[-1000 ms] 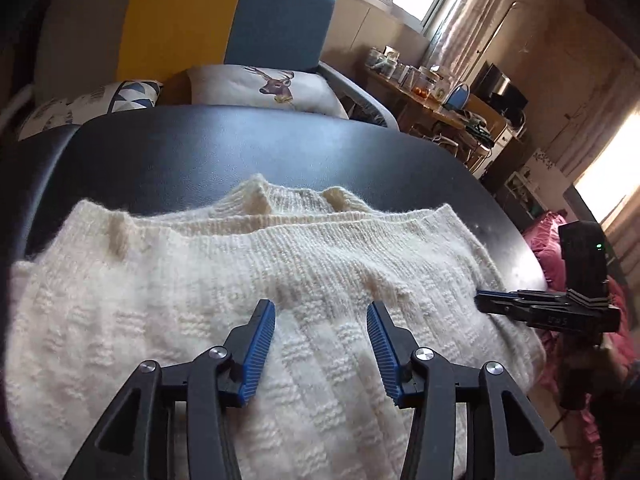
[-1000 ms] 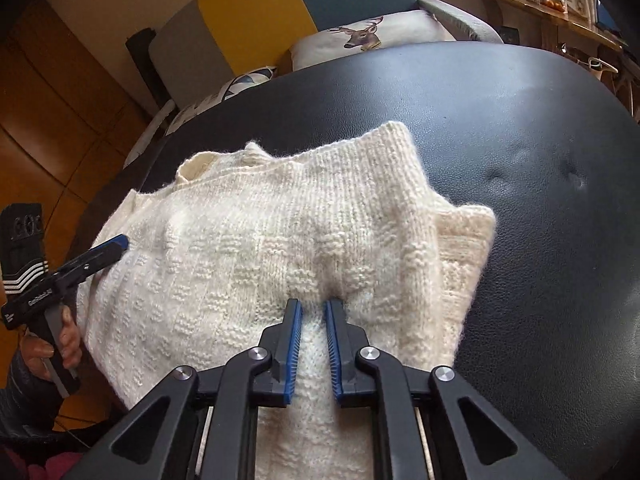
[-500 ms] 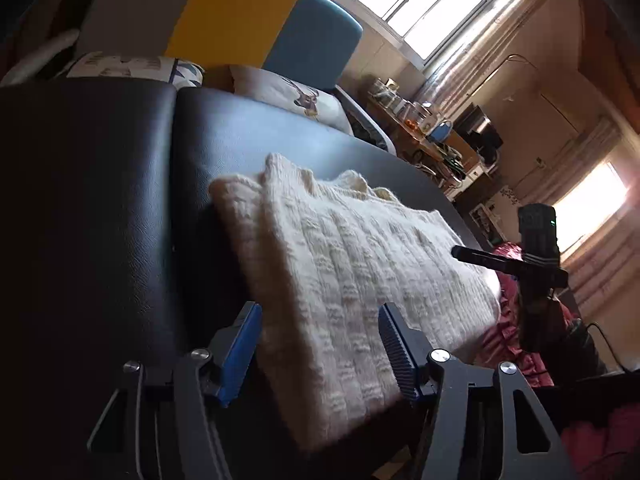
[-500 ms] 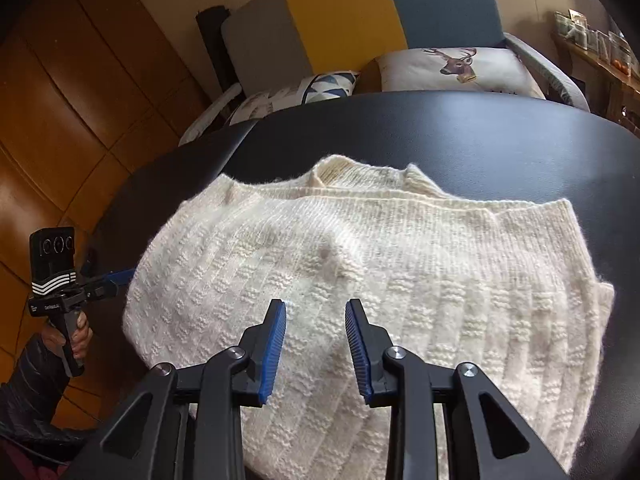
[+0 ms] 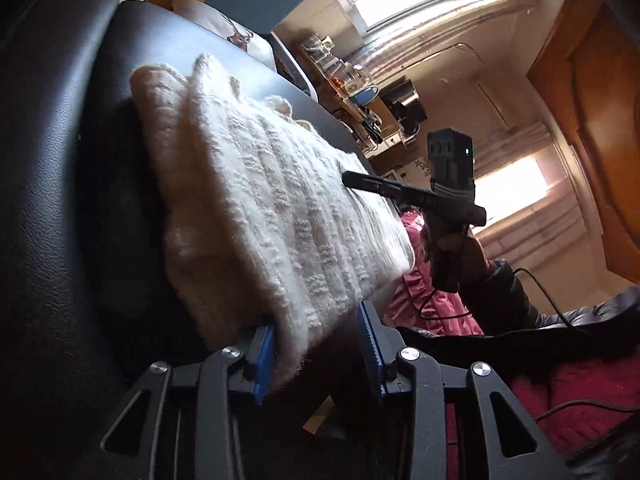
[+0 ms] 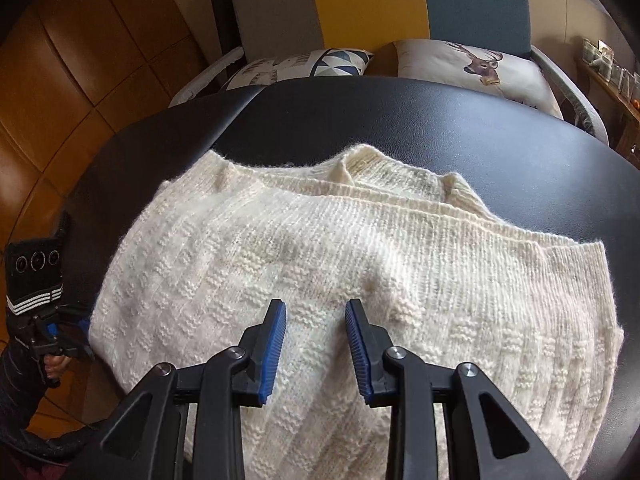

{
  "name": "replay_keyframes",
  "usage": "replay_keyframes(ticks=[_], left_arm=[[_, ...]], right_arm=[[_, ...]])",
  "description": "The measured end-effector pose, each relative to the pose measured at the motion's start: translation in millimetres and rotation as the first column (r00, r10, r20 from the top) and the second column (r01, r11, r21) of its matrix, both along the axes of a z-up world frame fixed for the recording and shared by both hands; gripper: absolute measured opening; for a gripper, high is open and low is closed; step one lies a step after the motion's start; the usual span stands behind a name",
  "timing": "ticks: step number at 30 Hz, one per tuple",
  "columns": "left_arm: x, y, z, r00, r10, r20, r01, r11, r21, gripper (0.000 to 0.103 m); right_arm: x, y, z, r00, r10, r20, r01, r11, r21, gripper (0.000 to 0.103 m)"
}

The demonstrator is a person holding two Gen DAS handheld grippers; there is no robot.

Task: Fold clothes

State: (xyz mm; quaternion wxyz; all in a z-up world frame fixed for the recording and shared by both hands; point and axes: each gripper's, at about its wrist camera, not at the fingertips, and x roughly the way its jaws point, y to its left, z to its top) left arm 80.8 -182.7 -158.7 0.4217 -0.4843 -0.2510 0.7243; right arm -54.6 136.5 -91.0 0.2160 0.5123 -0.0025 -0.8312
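Since a second earlier, the left claw (image 5: 316, 354) had been swung to the cream sweater's (image 5: 256, 208) left edge on the black desk (image 5: 60, 200); its jaws were closing around the corner, which should be gathered fully. The right claw (image 6: 316, 348) was parted, empty, above the sweater's middle.

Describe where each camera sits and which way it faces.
Left wrist: on the left gripper at the sweater's near corner, looking low along it towards the windows; its jaws are closing around the corner, and the right gripper and hand show.
Right wrist: on the right gripper, open above the sweater, facing steeply down towards the sofa; the left gripper shows at left.
Shared: sweater, black table, deer cushion.
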Motion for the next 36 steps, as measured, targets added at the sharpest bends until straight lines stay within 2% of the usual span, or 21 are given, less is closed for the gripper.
replay_keyframes(ticks=[1, 3, 5, 7, 8, 10, 12, 15, 17, 18, 19, 20, 22, 24, 25, 27, 30, 33, 35, 36], left_arm=[[0.0, 3.8, -1.0, 1.0, 0.001, 0.004, -0.001, 1.0, -0.018, 0.006], [0.6, -0.4, 4.4, 0.999, 0.036, 0.004, -0.036, 0.999, 0.008, 0.006], [9.2, -10.0, 18.2, 0.997, 0.07, -0.027, -0.069, 0.997, 0.035, 0.006], [23.5, -8.5, 11.3, 0.998, 0.058, -0.01, -0.058, 0.997, -0.046, 0.006], [30.2, -6.1, -0.1, 0.999, 0.049, 0.023, -0.046, 0.995, -0.092, 0.006], [40.1, -10.3, -16.0, 0.995, 0.064, 0.074, -0.06, 0.997, -0.054, 0.006], [43.2, -15.4, -13.2, 0.99, 0.109, 0.085, -0.107, 0.994, -0.032, 0.007], [39.6, -19.2, 5.1, 0.988, 0.145, 0.052, -0.143, 0.989, -0.04, 0.009], [33.2, -33.2, 21.3, 0.978, 0.208, 0.031, -0.209, 0.978, 0.017, 0.019], [28.9, -42.2, 27.4, 0.968, 0.25, 0.022, -0.251, 0.967, 0.051, 0.04], [24.4, -50.6, 33.7, 0.953, 0.302, 0.007, -0.301, 0.952, 0.06, 0.068], [19.3, -56.8, 39.7, 0.936, 0.353, -0.019, -0.351, 0.935, 0.049, 0.076], [4.9, -60.9, 46.4, 0.916, 0.399, -0.044, -0.398, 0.917, 0.03, 0.077], [-9.4, -55.9, 49.6, 0.908, 0.414, -0.068, -0.415, 0.91, -0.007, 0.077], [-16.5, -51.5, 49.7, 0.907, 0.413, -0.08, -0.417, 0.908, -0.035, 0.079], [-30.5, -39.4, 43.1, 0.923, 0.382, -0.052, -0.385, 0.917, -0.1, 0.084], [-40.3, -22.5, 27.0, 0.944, 0.33, 0.017, -0.323, 0.933, -0.159, 0.084], [-43.8, -8.1, 27.7, 0.945, 0.326, -0.018, -0.323, 0.926, -0.197, 0.082], [-45.5, -6.3, 20.4, 0.94, 0.34, 0.022, -0.33, 0.924, -0.195, 0.051], [-46.0, -3.0, 13.3, 0.936, 0.348, 0.052, -0.331, 0.921, -0.204, 0.026]], right_arm=[[-2.1, -2.3, -0.2, 1.0, 0.005, -0.012, -0.005, 0.999, 0.041, 0.031], [-6.4, -7.0, -0.5, 0.999, 0.018, -0.036, -0.013, 0.992, 0.123, 0.031], [-10.2, -8.4, -5.6, 0.999, 0.028, -0.046, -0.019, 0.982, 0.186, 0.031], [-13.4, -6.6, -15.2, 0.998, 0.034, -0.044, -0.023, 0.973, 0.229, 0.031], [-14.9, -0.6, -17.4, 0.999, 0.0, -0.041, 0.007, 0.983, 0.181, 0.031], [-15.1, 5.3, -19.3, 0.999, -0.018, -0.048, 0.024, 0.99, 0.137, 0.031], [-13.6, 6.7, -20.2, 0.998, -0.017, -0.065, 0.026, 0.991, 0.134, 0.031], [-12.5, 9.0, -20.4, 0.996, -0.025, -0.083, 0.035, 0.992, 0.121, 0.032], [-10.9, 13.4, -21.2, 0.994, -0.039, -0.098, 0.048, 0.995, 0.089, 0.033], [-9.6, 15.6, -21.9, 0.993, -0.046, -0.107, 0.054, 0.996, 0.071, 0.033], [-8.7, 17.8, -22.5, 0.992, -0.053, -0.117, 0.059, 0.997, 0.056, 0.033], [-7.8, 20.0, -23.1, 0.99, -0.059, -0.126, 0.065, 0.997, 0.041, 0.033], [-4.2, 21.4, -23.2, 0.988, -0.06, -0.144, 0.064, 0.998, 0.028, 0.034], [-0.5, 22.8, -23.3, 0.985, -0.06, -0.161, 0.064, 0.998, 0.015, 0.033], [2.0, 23.3, -23.0, 0.985, -0.059, -0.165, 0.062, 0.998, 0.01, 0.033], [4.1, 25.6, -22.1, 0.984, -0.059, -0.166, 0.059, 0.998, -0.006, 0.033], [7.1, 30.4, -22.5, 0.983, -0.056, -0.173, 0.051, 0.998, -0.036, 0.034], [9.8, 33.1, -22.7, 0.982, -0.056, -0.181, 0.046, 0.997, -0.061, 0.034], [10.6, 34.4, -23.3, 0.981, -0.056, -0.186, 0.043, 0.996, -0.072, 0.034], [10.9, 35.1, -23.2, 0.981, -0.056, -0.185, 0.042, 0.996, -0.079, 0.034]])
